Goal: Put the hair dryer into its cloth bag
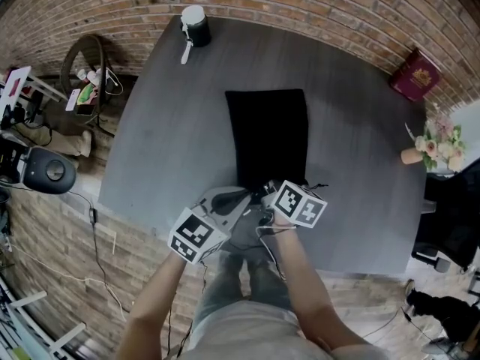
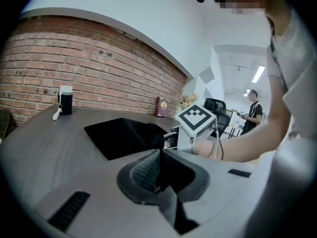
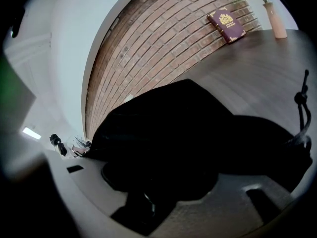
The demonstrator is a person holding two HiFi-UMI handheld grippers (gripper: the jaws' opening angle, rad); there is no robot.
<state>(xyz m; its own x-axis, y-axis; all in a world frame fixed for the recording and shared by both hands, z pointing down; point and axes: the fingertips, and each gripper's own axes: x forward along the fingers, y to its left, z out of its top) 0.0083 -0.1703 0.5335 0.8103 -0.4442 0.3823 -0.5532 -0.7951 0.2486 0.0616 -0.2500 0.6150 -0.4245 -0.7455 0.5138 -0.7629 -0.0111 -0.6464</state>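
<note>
flat black cloth bag [image 1: 266, 130] lies lengthwise away from both; left tool [image 2: 159, 153] pinches its near mouth, right tool [image 1: 266, 193] stands wide, cloth-draped.

Brick-walled workroom around a grey table [image 1: 165, 141]

A red brick wall [image 1: 300, 6] curves behind the table's far edge. A dark red book [image 1: 414, 75] leans against it, and near that a slim vase of pale flowers [image 1: 429, 147] stands at the table's right end. A black office chair [image 1: 450, 216] sits just off that side. On the left, a thin cable [image 1: 96, 253] trails down. The left gripper view shows a plain white wall [image 2: 148, 19] above the brick, then a bright white area under a ceiling strip light [image 2: 258, 74], where a person in dark clothes [image 2: 254, 110] stands.
</note>
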